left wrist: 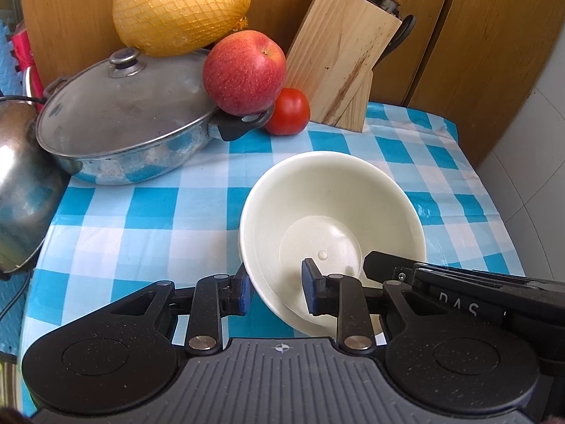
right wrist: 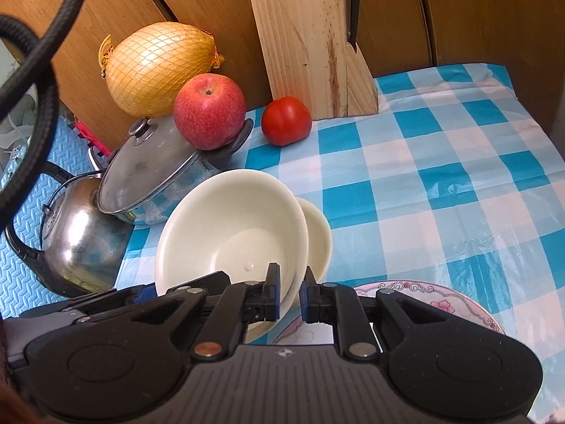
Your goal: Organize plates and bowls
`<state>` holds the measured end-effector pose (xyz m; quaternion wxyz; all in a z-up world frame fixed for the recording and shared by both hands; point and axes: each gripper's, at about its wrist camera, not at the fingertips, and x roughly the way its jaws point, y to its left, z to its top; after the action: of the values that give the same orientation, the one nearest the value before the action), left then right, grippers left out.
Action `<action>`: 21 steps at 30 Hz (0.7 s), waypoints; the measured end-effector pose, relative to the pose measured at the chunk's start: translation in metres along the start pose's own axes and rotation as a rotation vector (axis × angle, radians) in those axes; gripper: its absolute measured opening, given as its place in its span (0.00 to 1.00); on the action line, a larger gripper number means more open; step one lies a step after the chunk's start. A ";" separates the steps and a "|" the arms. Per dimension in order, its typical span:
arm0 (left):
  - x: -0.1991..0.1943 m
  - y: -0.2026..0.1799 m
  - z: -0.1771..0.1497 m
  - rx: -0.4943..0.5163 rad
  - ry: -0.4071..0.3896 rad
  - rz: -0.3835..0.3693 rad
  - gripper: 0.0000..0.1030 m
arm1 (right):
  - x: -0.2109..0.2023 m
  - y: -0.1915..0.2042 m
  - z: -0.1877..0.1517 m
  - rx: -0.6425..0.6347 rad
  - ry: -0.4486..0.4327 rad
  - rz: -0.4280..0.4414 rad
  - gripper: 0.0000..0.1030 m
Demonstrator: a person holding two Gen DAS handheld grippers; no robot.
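Observation:
Two cream bowls sit one inside the other, tilted over the blue checked tablecloth (left wrist: 148,219). In the left wrist view my left gripper (left wrist: 277,291) is shut on the near wall of the upper bowl (left wrist: 332,205), one pad outside and one inside. In the right wrist view the upper bowl (right wrist: 229,219) lies in front of the lower bowl (right wrist: 319,233). My right gripper (right wrist: 290,293) is shut on their near rims; which bowl it pinches I cannot tell. A floral plate (right wrist: 441,300) lies on the cloth under that gripper.
A lidded steel pan (left wrist: 123,123) stands at the back left with a red apple (left wrist: 243,70) on its handle. Behind it are a netted pomelo (left wrist: 180,3), a tomato (left wrist: 287,111) and a wooden knife block (left wrist: 339,56). A steel kettle (right wrist: 77,240) is at the left edge.

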<state>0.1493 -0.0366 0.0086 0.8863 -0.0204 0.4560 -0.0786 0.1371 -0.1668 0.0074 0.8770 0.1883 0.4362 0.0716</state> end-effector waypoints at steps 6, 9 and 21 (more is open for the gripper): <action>0.010 0.003 0.003 -0.019 0.012 -0.017 0.34 | 0.007 0.000 0.003 -0.009 -0.002 -0.025 0.13; 0.012 0.003 0.003 -0.015 0.009 -0.018 0.34 | 0.011 -0.003 0.004 0.004 0.006 -0.020 0.13; 0.012 0.005 0.006 -0.009 0.002 -0.004 0.40 | 0.012 -0.006 0.006 -0.003 -0.011 -0.024 0.19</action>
<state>0.1621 -0.0334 0.0017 0.8856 -0.0254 0.4571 -0.0782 0.1489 -0.1707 -0.0009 0.8805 0.1819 0.4335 0.0607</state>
